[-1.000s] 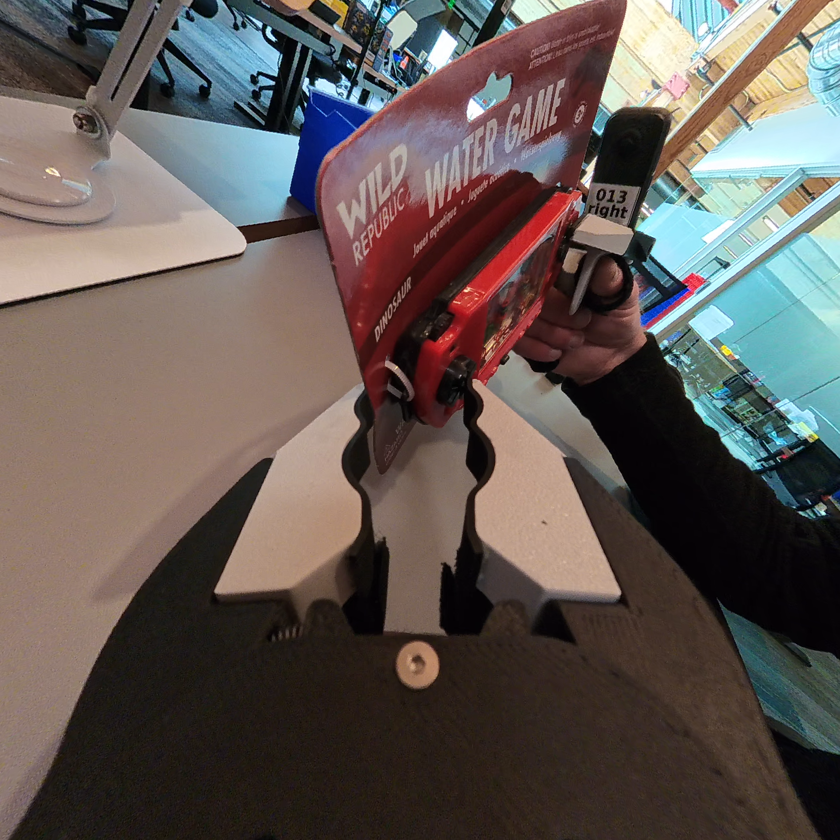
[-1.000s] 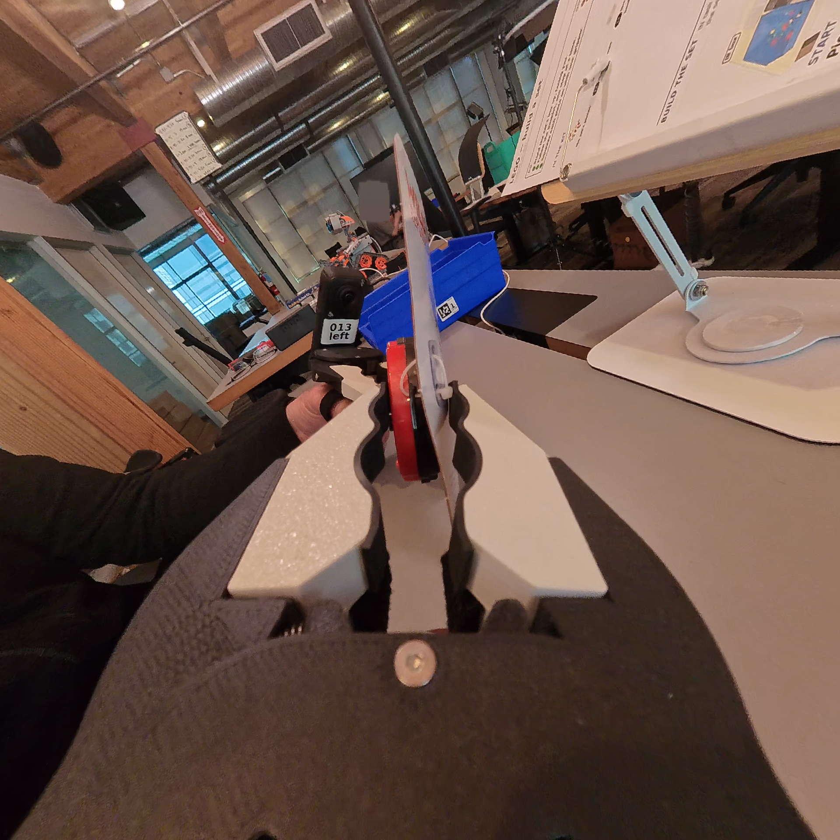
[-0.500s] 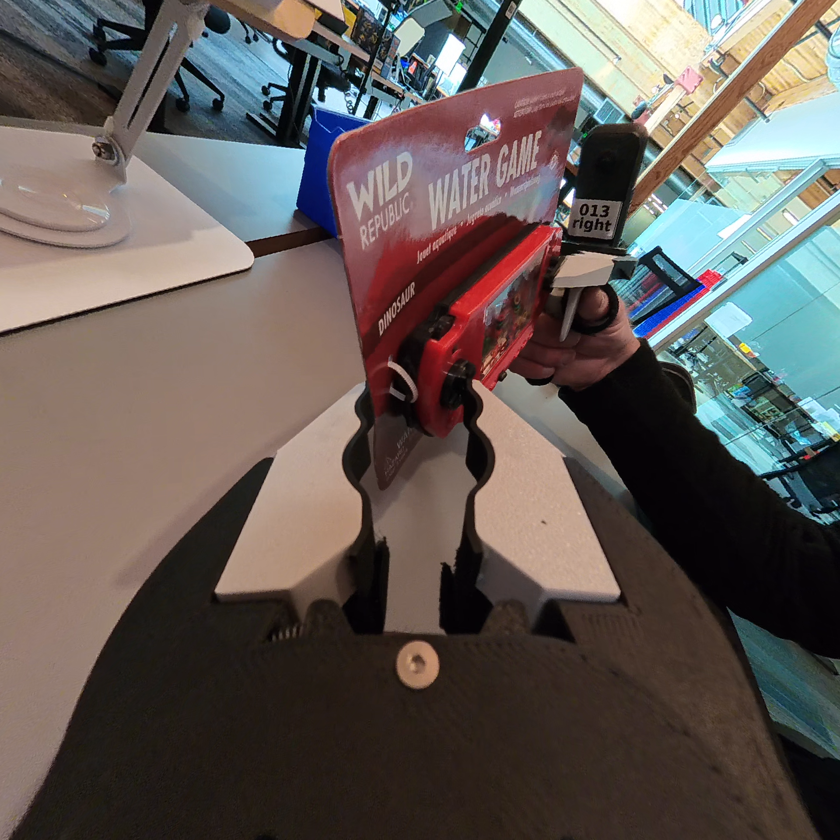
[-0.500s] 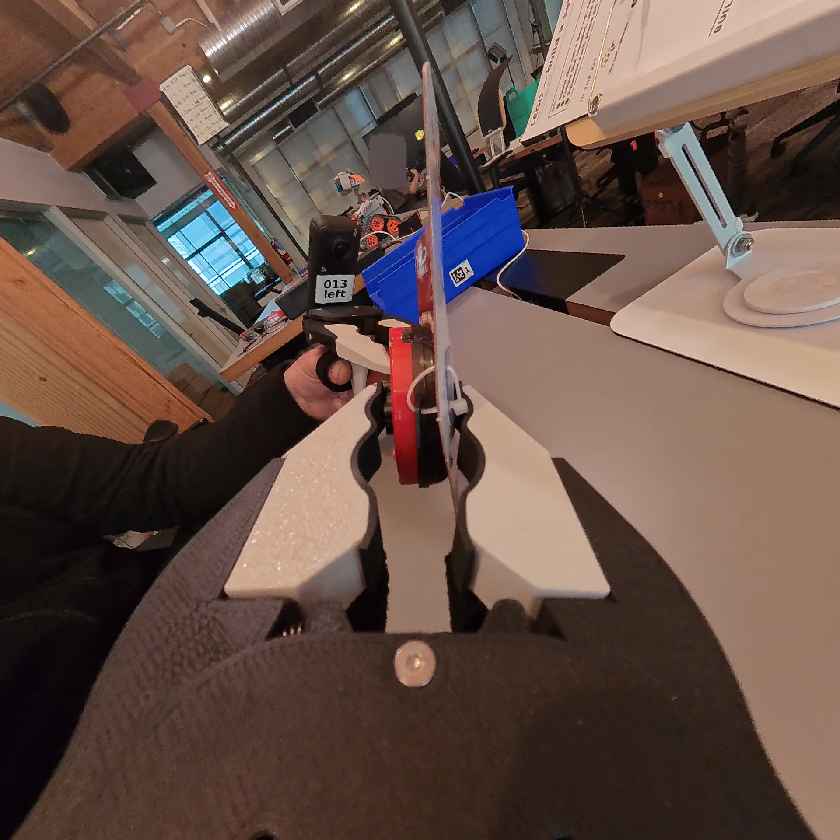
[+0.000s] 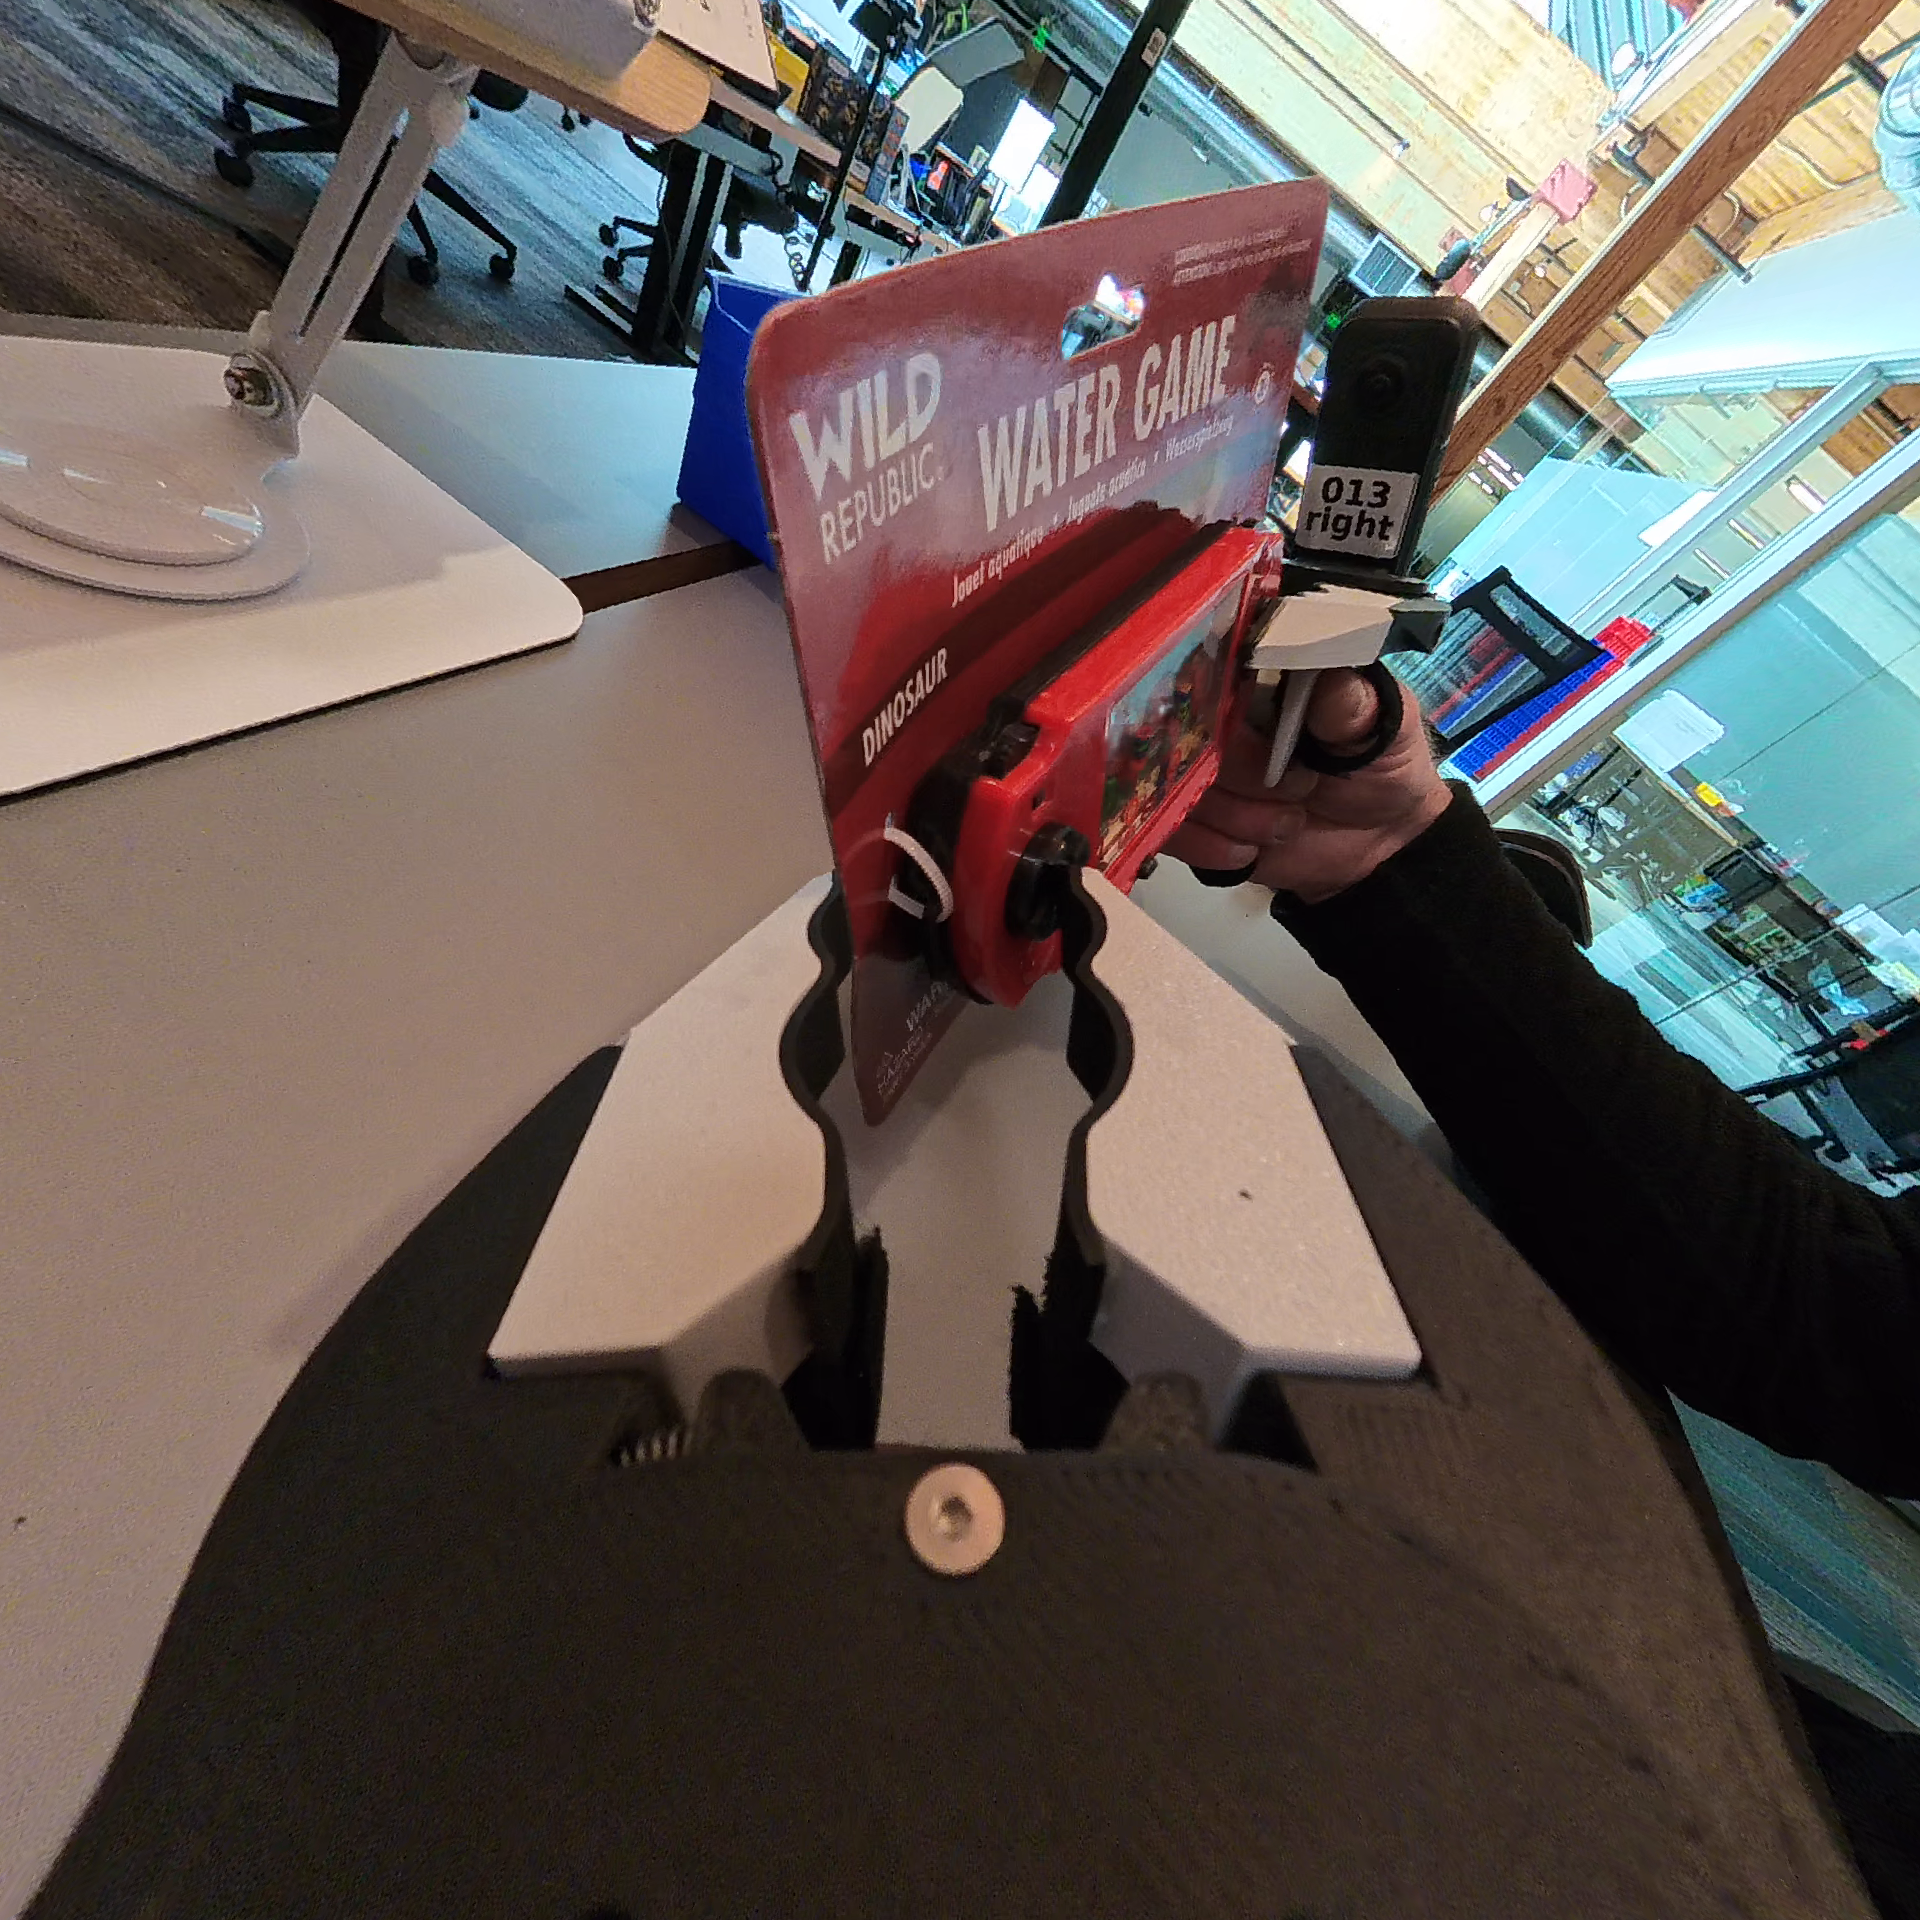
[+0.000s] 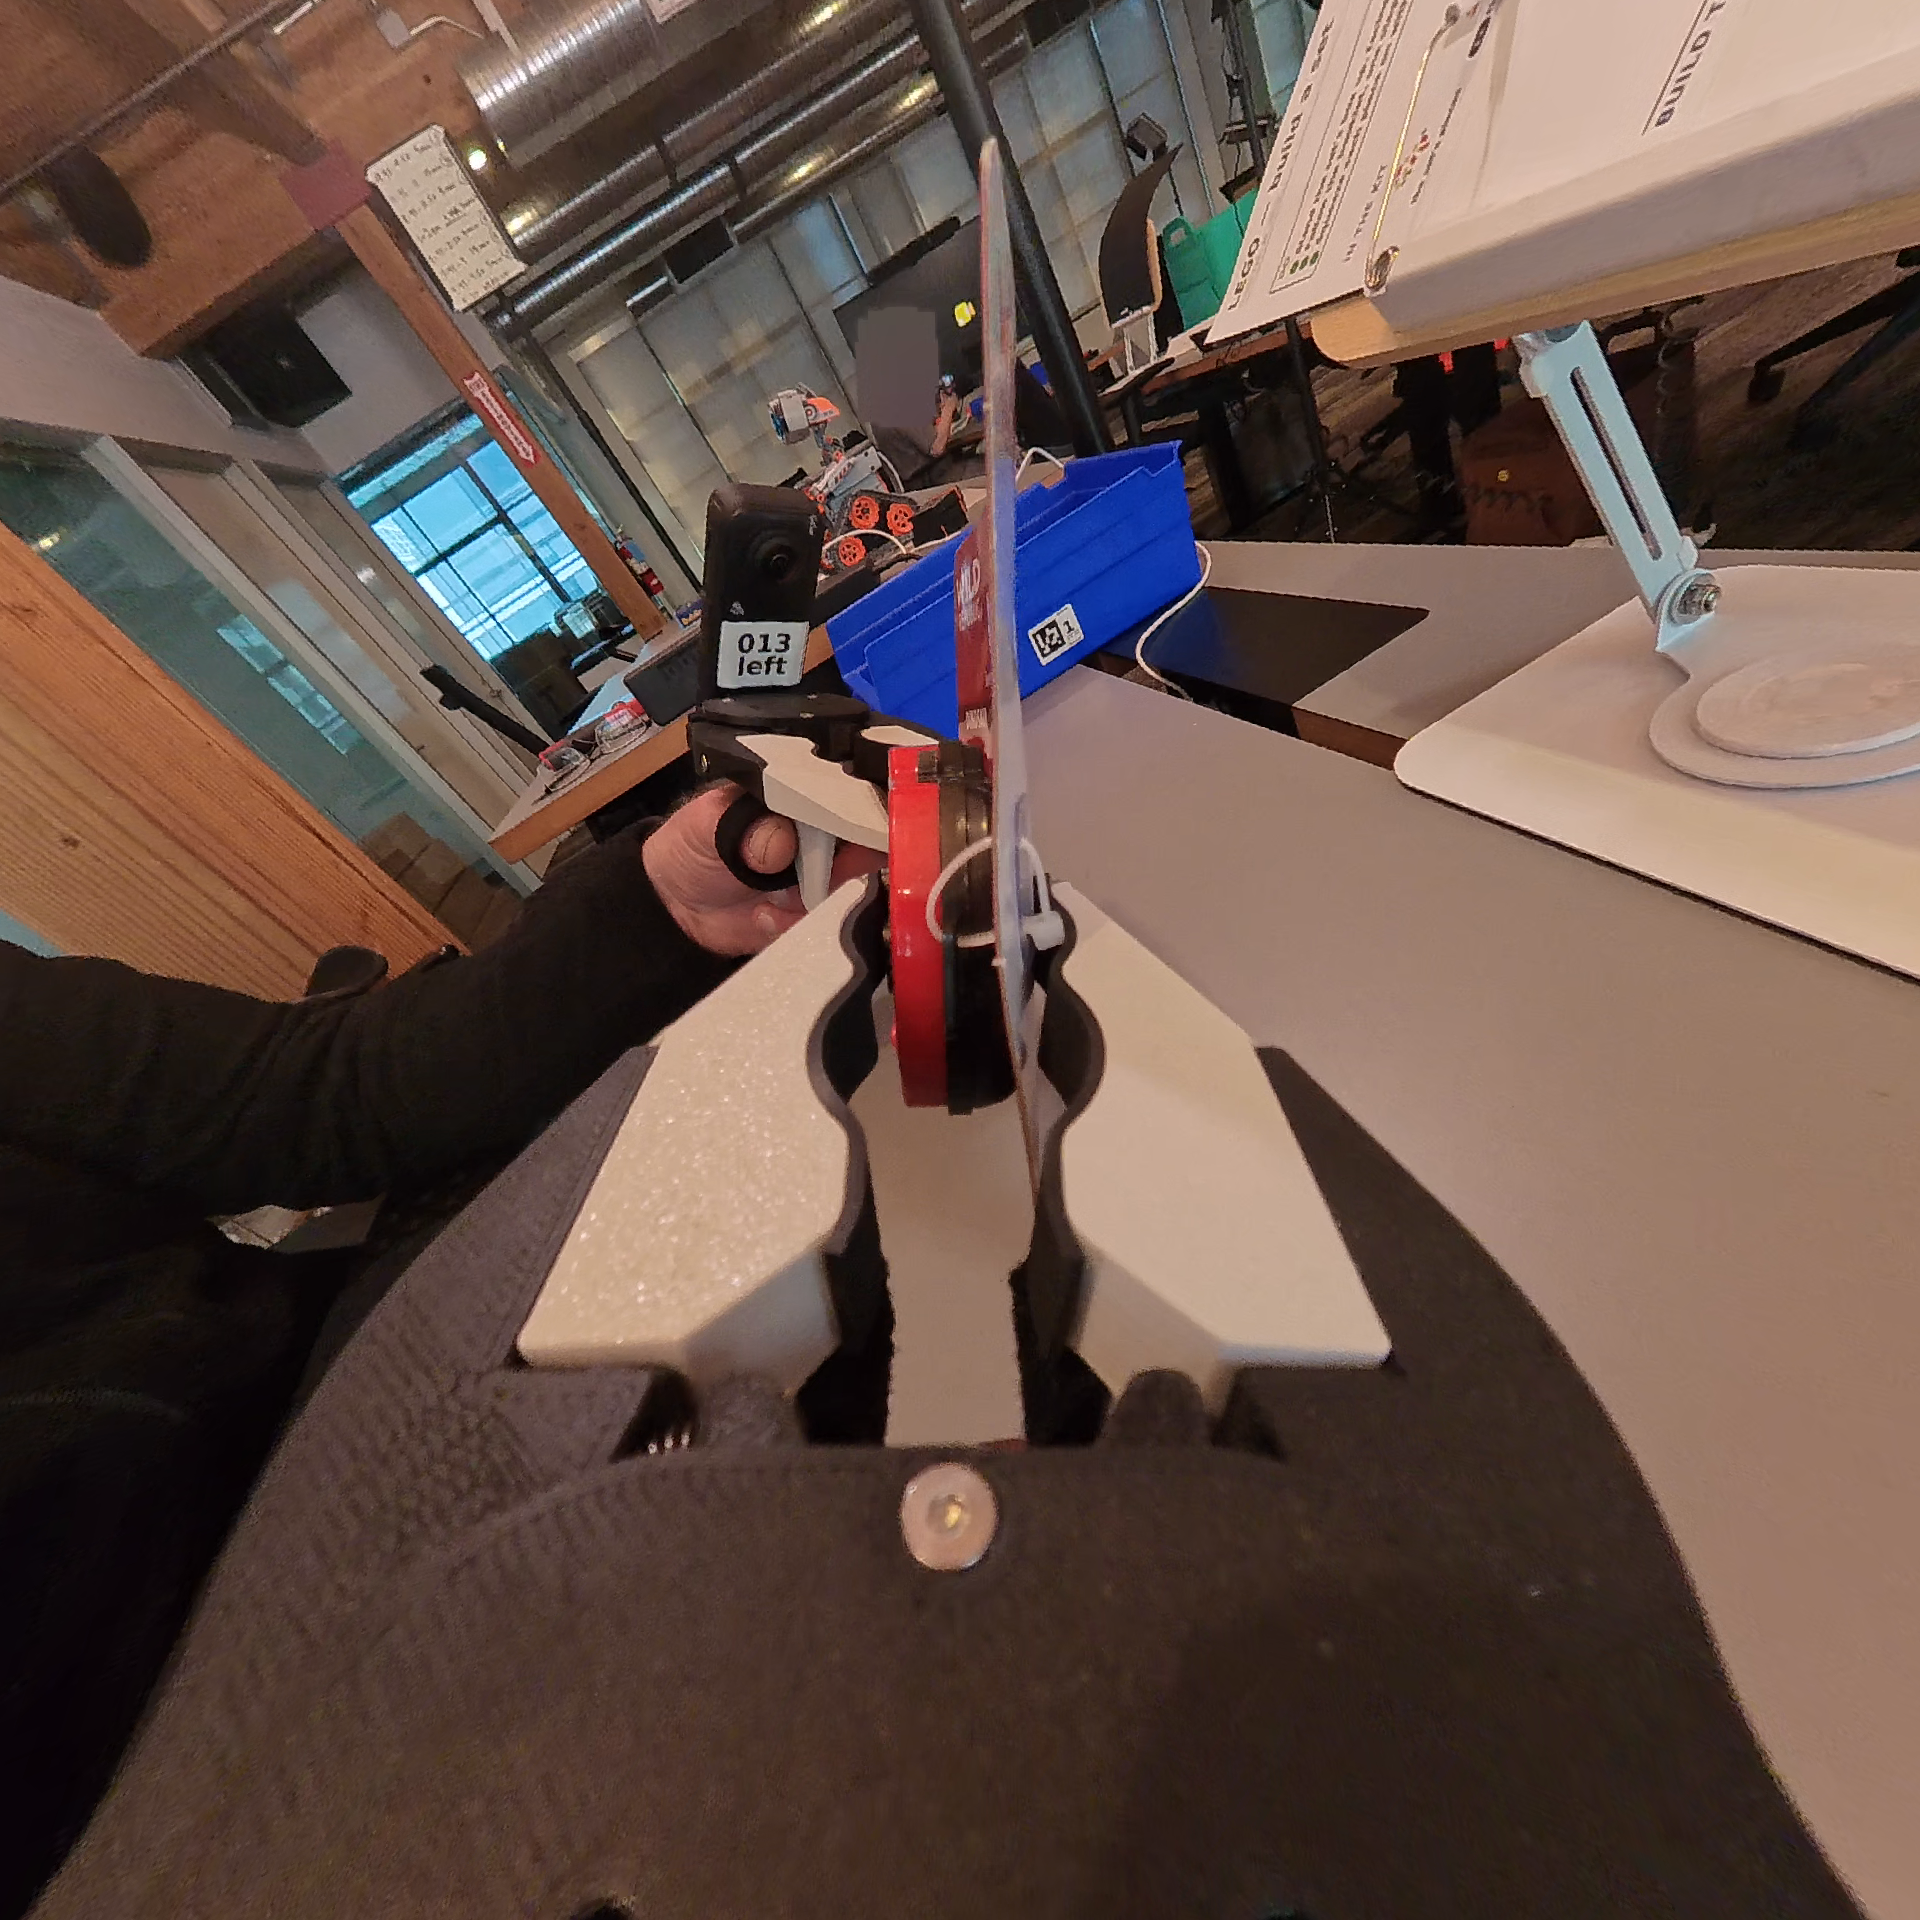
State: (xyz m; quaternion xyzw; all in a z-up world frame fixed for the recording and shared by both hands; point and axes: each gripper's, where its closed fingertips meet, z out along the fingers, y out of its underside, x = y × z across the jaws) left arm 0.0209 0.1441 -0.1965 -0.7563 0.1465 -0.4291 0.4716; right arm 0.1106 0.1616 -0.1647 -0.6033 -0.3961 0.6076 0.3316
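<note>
Left gripper (image 5: 951,935) pinches one end of the red handheld toy on its backing card (image 5: 1039,540); right gripper (image 6: 956,956) clamps the opposite end. The pack hangs upright above the grey bench (image 5: 364,935), near its far edge by the blue bin (image 6: 1081,582). Pad contact looks shallow, possibly tips only; keep both grips level, no twisting.

A blue bin (image 6: 1081,582) sits behind a white stand base (image 5: 208,582).

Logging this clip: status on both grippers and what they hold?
Left gripper and right gripper each shut on opposite ends of red handheld toy on red backing card. Held upright above grey table. Nothing obstructing.
</note>
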